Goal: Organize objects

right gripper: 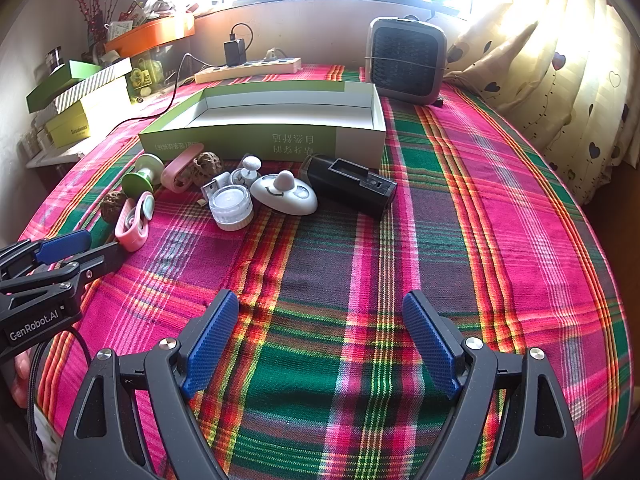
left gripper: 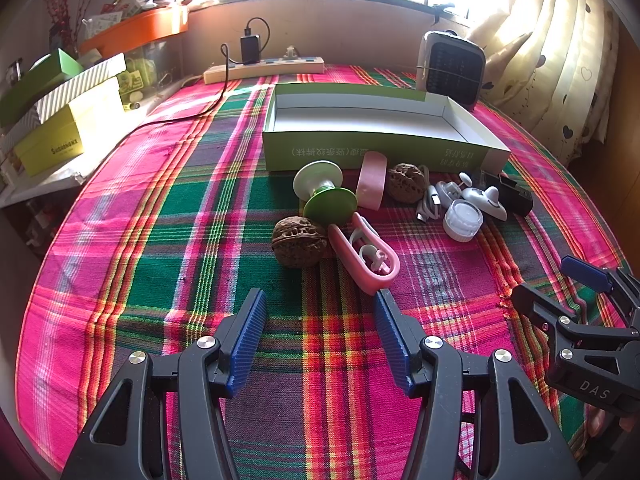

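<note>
An empty green and white box (left gripper: 376, 120) (right gripper: 272, 116) lies on the plaid cloth. In front of it lie small objects: two walnuts (left gripper: 298, 242) (left gripper: 406, 182), a green and white spool (left gripper: 324, 192), a pink ring (left gripper: 372, 180), a pink clip (left gripper: 366, 254) (right gripper: 132, 224), a clear jar lid (left gripper: 462, 220) (right gripper: 232, 206), a white oval gadget (right gripper: 284, 196), a black device (right gripper: 348, 184) and a white cable plug (left gripper: 432, 200). My left gripper (left gripper: 320, 300) is open and empty just short of the pink clip. My right gripper (right gripper: 320, 304) is open and empty, short of the pile.
A small grey heater (right gripper: 406, 60) stands behind the box at right. A power strip (left gripper: 264, 68) with a black charger and cable lies along the back wall. Stacked boxes (left gripper: 60, 120) sit on a shelf to the left. Curtains (right gripper: 560, 60) hang at right.
</note>
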`<state>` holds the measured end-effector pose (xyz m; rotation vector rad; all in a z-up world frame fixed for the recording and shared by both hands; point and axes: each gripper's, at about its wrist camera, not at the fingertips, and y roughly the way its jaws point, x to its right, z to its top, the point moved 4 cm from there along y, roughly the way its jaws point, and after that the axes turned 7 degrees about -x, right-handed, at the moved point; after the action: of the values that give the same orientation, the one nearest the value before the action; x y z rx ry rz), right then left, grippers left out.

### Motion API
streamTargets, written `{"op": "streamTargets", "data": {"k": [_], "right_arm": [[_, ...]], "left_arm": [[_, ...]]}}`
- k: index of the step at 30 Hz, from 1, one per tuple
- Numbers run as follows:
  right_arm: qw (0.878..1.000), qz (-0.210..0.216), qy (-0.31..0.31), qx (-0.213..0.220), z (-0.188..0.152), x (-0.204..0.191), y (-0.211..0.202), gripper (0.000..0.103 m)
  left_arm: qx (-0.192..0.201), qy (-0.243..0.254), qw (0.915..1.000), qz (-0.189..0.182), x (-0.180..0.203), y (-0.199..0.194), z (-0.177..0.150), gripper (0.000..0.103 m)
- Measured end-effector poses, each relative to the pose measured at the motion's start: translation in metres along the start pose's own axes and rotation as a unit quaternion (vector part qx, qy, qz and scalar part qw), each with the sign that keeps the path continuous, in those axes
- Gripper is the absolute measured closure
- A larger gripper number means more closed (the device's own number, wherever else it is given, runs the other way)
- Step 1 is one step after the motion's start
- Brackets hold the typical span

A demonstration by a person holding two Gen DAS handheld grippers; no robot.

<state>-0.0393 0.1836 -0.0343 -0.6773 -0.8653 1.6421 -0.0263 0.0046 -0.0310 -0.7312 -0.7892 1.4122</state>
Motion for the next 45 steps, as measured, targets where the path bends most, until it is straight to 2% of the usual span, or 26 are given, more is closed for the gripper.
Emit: {"op": "streamTargets", "data": {"k": [13, 22, 26, 29, 33, 35, 45], "right_arm": [[1.000, 0.000, 0.000, 0.000, -0.001, -0.001, -0.001, 0.019], [1.000, 0.012, -0.017, -0.011, 0.004, 0.014, 0.000, 0.019], [0.999, 0.006, -0.019, -0.025, 0.013, 0.029, 0.008, 0.019], [0.999, -0.001, -0.027, -0.027, 0.018, 0.036, 0.009, 0.019], [0.998, 0.020, -0.036, -0.039, 0.030, 0.043, 0.018, 0.019], [0.998, 0.005, -0.059, -0.037, 0.038, 0.044, 0.022, 0.019], [0.994, 0.039, -0.098, -0.043, 0.061, 0.046, 0.039, 0.019]], "left_arm": [[-0.002, 0.003, 1.0000, -0.003, 0.000, 0.000, 0.000, 0.049], [-0.014, -0.003, 0.9984, -0.055, -0.010, 0.000, 0.004, 0.049], [-0.014, 0.006, 0.9992, -0.038, -0.016, 0.001, 0.006, 0.049], [-0.014, 0.002, 0.9990, -0.043, -0.020, 0.003, 0.009, 0.049], [-0.013, 0.001, 0.9989, -0.044, -0.024, 0.005, 0.013, 0.049], [-0.014, -0.001, 0.9988, -0.046, -0.026, 0.007, 0.017, 0.049], [-0.011, 0.005, 0.9993, -0.036, -0.029, 0.014, 0.029, 0.049]]}}
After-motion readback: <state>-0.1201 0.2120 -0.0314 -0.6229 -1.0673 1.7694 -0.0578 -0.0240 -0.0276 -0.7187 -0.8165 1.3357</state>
